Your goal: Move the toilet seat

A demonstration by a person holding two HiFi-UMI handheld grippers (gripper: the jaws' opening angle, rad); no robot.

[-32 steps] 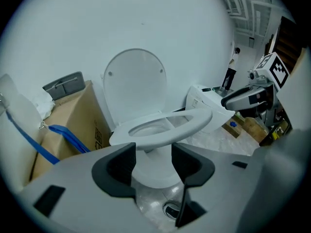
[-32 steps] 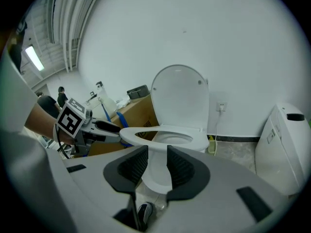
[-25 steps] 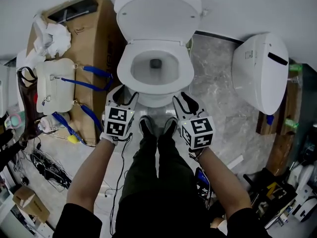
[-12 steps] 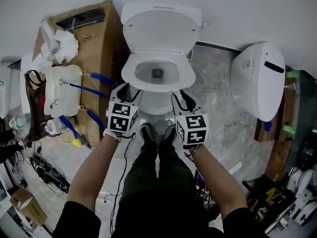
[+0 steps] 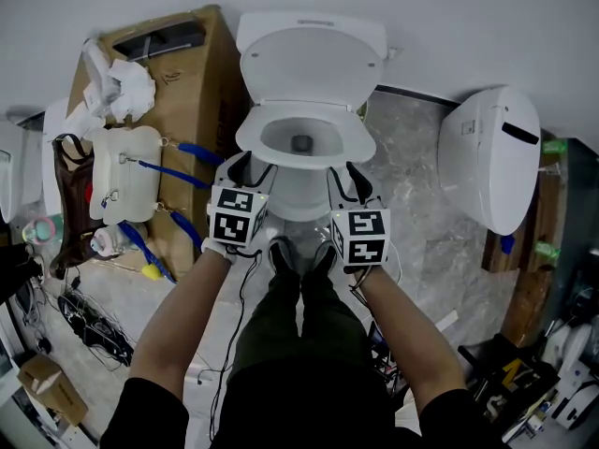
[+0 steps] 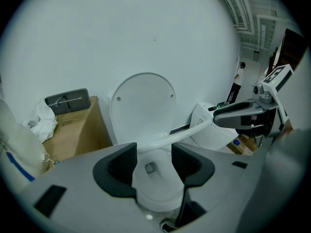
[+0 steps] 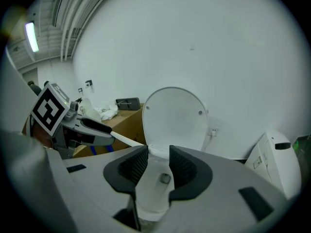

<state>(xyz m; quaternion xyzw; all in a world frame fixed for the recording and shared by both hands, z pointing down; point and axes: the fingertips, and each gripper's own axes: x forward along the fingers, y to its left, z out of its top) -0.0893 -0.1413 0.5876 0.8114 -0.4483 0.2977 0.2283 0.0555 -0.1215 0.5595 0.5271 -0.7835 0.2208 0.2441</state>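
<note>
Plain white wall (image 5: 487, 26) behind. Floor (image 5: 412, 190) is grey marbled tile. Left: tall cardboard box (image 5: 182, 82) against the wall, crumpled white paper (image 5: 122, 87) on top. Right: a second white ceramic unit (image 5: 491, 157) on the floor. Cables (image 5: 89, 311) tangled lower left. Ceiling strip light (image 7: 30, 37) is lit.

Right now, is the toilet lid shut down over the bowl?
No, the lid stands upright behind the bowl, and you can see straight down into the bowl.
</note>
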